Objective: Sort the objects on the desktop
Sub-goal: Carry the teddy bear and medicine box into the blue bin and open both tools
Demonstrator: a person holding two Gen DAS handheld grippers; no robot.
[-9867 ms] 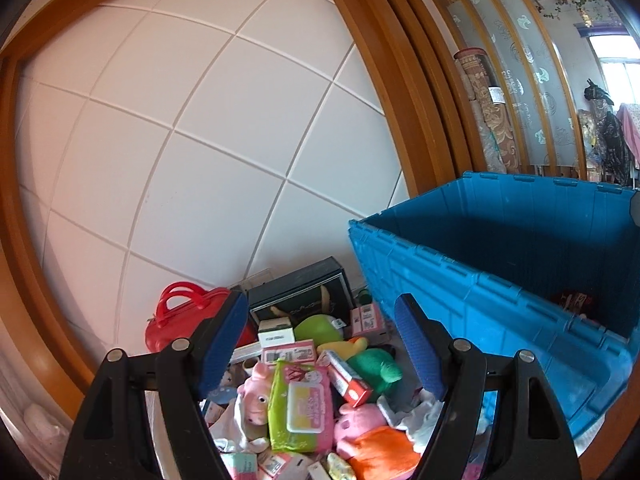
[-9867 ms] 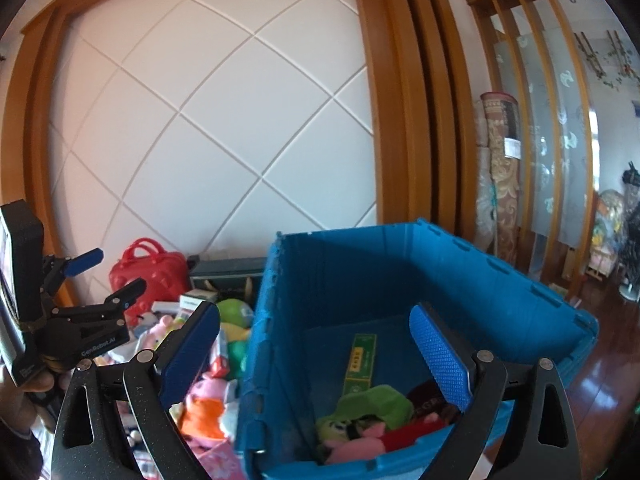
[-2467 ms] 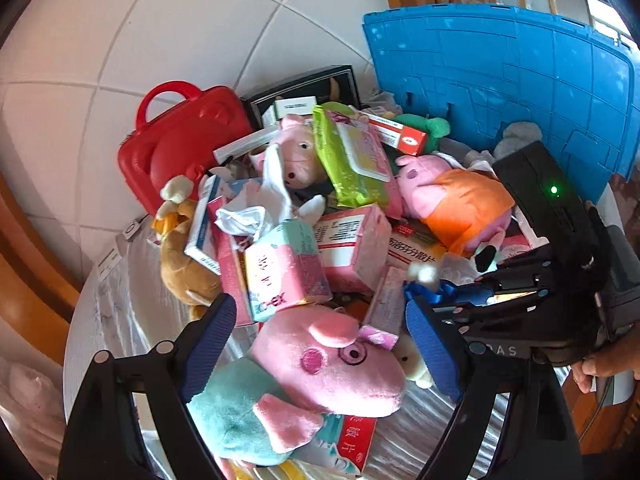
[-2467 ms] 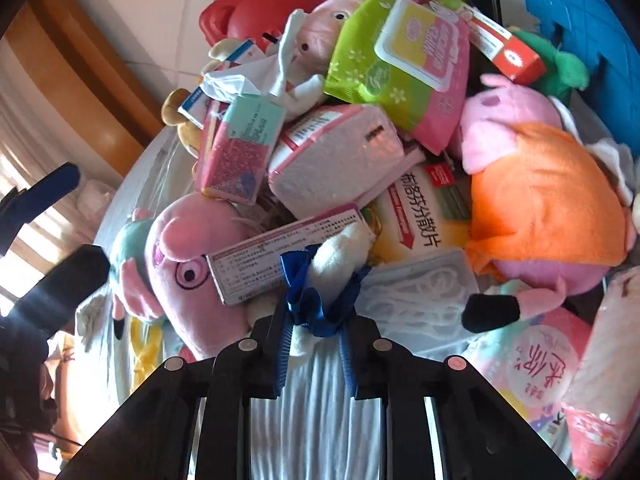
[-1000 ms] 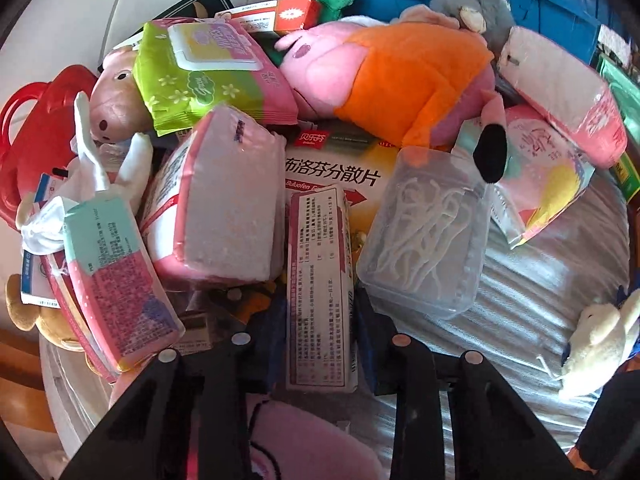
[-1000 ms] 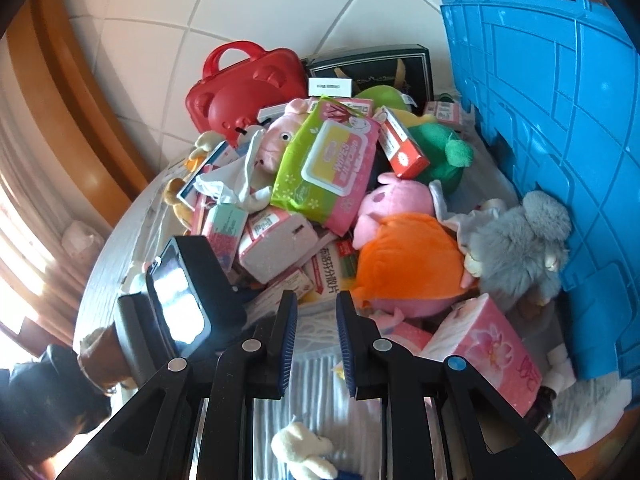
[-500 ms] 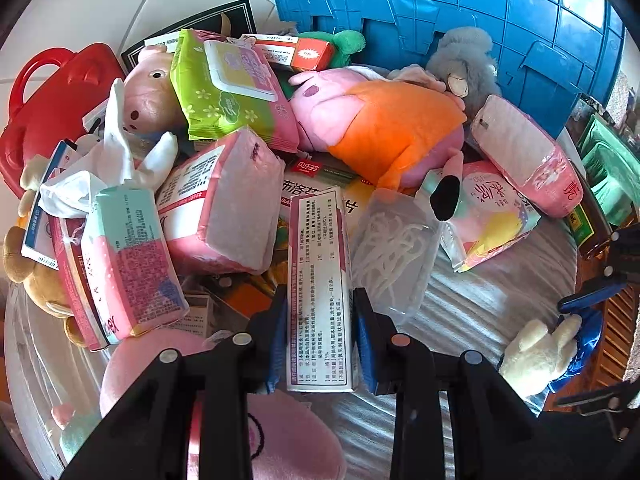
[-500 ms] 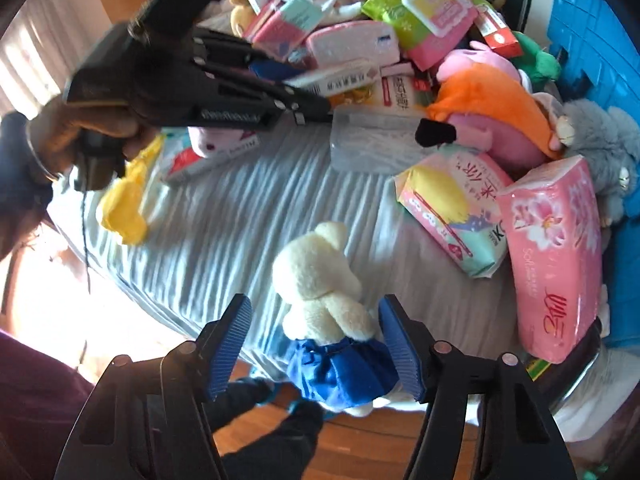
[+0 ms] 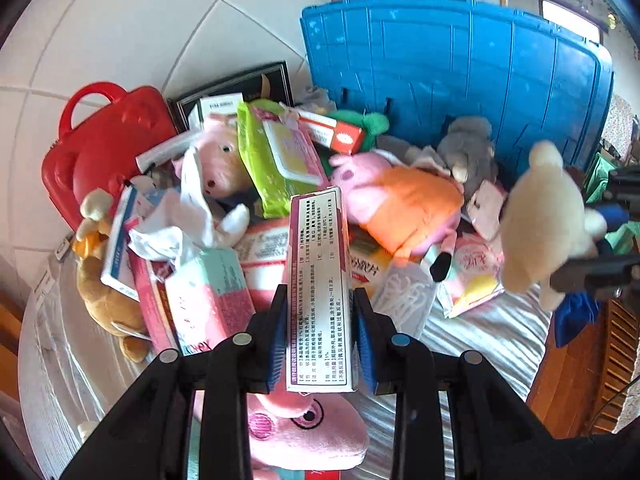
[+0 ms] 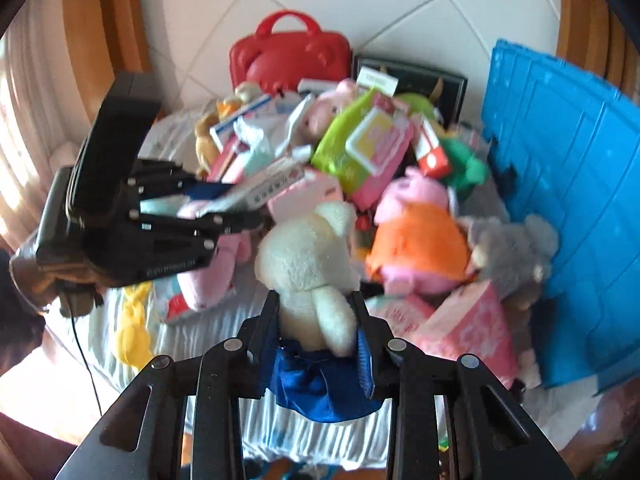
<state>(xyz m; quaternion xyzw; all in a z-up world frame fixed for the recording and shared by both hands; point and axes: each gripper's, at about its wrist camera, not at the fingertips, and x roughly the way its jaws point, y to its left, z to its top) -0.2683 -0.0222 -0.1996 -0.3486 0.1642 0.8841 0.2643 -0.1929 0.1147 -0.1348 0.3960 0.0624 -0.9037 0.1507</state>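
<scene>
A long white medicine box (image 9: 320,280) printed with small text is gripped by the left gripper (image 9: 320,332), its jaws pressed against the two long sides near the box's lower end, so that most of its length is left projecting forward and clear of the pile. The box is held above the heap rather than resting in it, which suits a carry toward the blue crate (image 9: 460,60) standing at the far side of the pile. A cream plush bear (image 10: 312,272) in blue trousers is taken by the right gripper (image 10: 316,340); its jaws are closing on the bear's lower body, and the soft waist is seen squeezed between the pads, while the head is left free above them. The bear is held near the front edge of the tabletop (image 10: 224,336), well short of the blue crate, which rises at the right of that view. A grip low on the body is judged sensible, since the narrow waist gives more purchase than the rounded head. The rest of the heap, including the orange-dressed pig plush (image 9: 400,208), the green wet-wipes pack (image 9: 280,160) and the red toy case (image 9: 104,144), lies untouched in front of the blue crate, so the sorting is judged to be far from finished.
</scene>
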